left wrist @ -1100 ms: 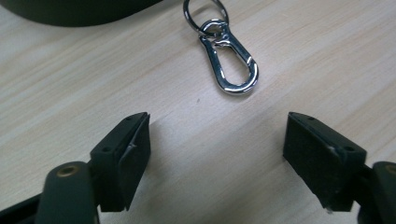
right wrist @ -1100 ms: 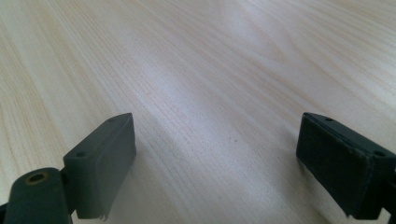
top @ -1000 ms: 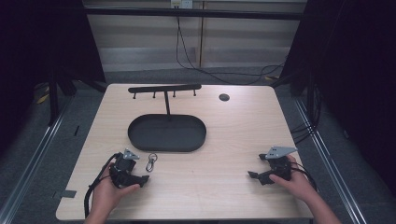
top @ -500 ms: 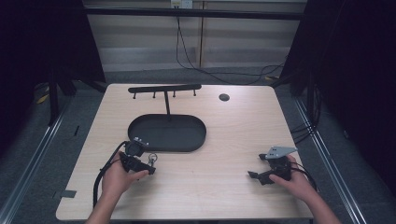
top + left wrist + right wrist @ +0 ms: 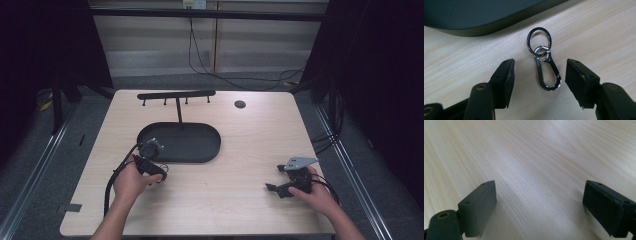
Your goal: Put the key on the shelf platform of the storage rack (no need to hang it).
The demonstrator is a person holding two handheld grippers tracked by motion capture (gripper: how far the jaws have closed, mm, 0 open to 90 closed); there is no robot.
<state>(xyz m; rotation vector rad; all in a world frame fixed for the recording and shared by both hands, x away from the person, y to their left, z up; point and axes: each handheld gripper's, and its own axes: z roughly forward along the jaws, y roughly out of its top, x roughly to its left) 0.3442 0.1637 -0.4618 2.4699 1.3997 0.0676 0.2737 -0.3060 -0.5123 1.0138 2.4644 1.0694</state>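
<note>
Glossy metal clip (image 5: pixel 547 72) (oval ring attached) lies between wide-open left jaws; right jaws gape empty.

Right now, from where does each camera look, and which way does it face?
High view: above the person's side, facing forward and down at the table; both forearms and hands show.
Left gripper view: rides the left gripper, facing down at the key clip and tray; the high view shares the tray.
Right gripper view: rides the right gripper, facing bare tabletop.
</note>
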